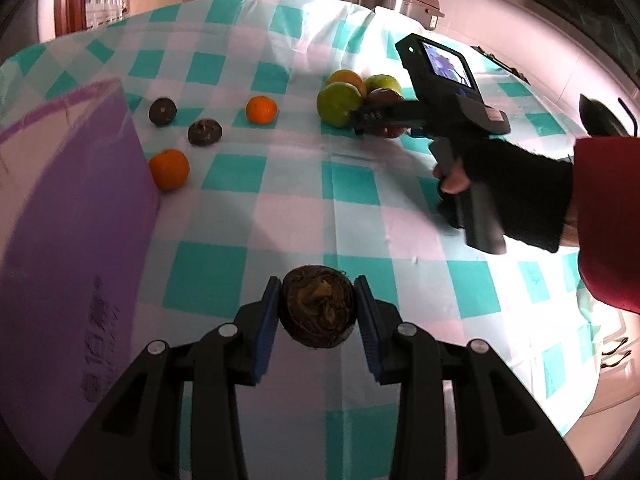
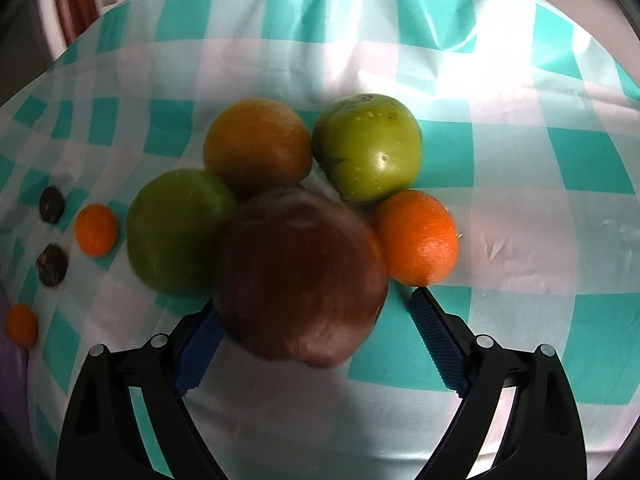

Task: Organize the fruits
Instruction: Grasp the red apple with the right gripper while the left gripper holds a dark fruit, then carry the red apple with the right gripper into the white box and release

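- Checked teal-and-white tablecloth covers the kitchen table, purple box at its left
- Left gripper is clamped on a dark brown fruit
- Right gripper, jaws wide, straddles a red apple without pinching it
- Sorting looks barely begun: small oranges and dark fruits lie loose
- Print on the box is unreadable

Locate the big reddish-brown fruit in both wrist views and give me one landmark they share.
Left wrist view: the reddish-brown fruit sits upper right of centre, mostly hidden behind the right gripper, at the cluster of large fruits.
Right wrist view: it fills the lower centre, between the right gripper's open fingers.
Shared landmark: the green fruit touching its left side in both views.
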The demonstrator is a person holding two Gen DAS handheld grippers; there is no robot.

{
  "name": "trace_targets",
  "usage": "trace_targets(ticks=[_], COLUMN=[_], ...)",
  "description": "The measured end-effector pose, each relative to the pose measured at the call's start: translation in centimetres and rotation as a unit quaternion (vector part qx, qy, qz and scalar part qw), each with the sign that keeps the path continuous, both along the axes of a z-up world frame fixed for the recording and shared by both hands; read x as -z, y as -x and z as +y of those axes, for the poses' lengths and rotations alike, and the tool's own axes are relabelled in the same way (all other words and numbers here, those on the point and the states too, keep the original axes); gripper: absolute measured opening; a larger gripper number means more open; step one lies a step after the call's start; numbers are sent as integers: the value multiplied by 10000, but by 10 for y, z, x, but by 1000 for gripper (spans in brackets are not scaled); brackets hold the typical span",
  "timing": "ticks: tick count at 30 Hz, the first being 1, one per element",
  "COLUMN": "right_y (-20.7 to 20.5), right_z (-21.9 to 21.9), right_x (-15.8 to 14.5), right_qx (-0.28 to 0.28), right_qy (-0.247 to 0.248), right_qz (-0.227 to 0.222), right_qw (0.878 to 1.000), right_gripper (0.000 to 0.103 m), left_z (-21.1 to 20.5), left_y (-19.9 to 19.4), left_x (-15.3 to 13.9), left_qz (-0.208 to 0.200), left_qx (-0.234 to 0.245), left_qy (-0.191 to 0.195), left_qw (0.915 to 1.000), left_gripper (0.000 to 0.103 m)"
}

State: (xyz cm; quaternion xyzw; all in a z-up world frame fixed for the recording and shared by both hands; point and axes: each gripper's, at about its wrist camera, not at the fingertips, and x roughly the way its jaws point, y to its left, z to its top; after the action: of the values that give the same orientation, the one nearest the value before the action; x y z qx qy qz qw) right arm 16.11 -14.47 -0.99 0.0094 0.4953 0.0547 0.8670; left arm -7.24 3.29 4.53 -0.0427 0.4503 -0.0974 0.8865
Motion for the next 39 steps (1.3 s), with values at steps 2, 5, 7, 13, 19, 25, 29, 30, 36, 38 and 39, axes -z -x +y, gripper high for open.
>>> trace_targets(ticks=[2, 5, 7, 13, 19, 25, 29, 30, 36, 38, 39], right_y=[-10, -5, 2, 39, 107, 145, 170, 175, 190, 189, 188], right_z=[11, 15, 15, 12, 0, -25, -19, -20, -5, -3, -4], right_x=[1, -1, -5, -33, -61, -94, -122, -127, -137, -142, -146], right_qx=[284, 482, 424, 225, 33, -294, -531, -593, -1079, -1210, -1319], right_qy=[85, 88, 179, 57, -153, 38, 188, 223, 370, 317, 303], right_qz=[-11, 71, 159, 382, 122, -210, -276, -284, -239, -286, -319], right_qw=[9996, 9988, 9988, 9990, 9998, 9993, 9980, 9976, 9932, 9917, 9903], right_gripper=[81, 59, 59, 59, 59, 59, 59, 59, 59, 59, 59], left_z=[-2, -2, 2, 15, 7, -25, -43, -45, -46, -44, -42], left_y=[0, -1, -1, -18, -54, -69, -61, -58, -41, -37, -36], left_x=[2, -3, -11, -29, -33, -57, -69, -69, -61, -59, -60], left_qz=[52, 95, 80, 112, 123, 71, 152, 186, 210, 156, 144], left_qx=[26, 130, 238, 543, 677, 836, 778, 722, 443, 447, 440], left_qy=[25, -100, -271, -616, -664, -708, -746, -755, -925, -1029, -1071], left_qw=[10000, 9998, 9993, 9966, 9954, 9940, 9941, 9944, 9945, 9936, 9932], left_gripper=[37, 37, 37, 37, 37, 37, 37, 37, 37, 37, 37])
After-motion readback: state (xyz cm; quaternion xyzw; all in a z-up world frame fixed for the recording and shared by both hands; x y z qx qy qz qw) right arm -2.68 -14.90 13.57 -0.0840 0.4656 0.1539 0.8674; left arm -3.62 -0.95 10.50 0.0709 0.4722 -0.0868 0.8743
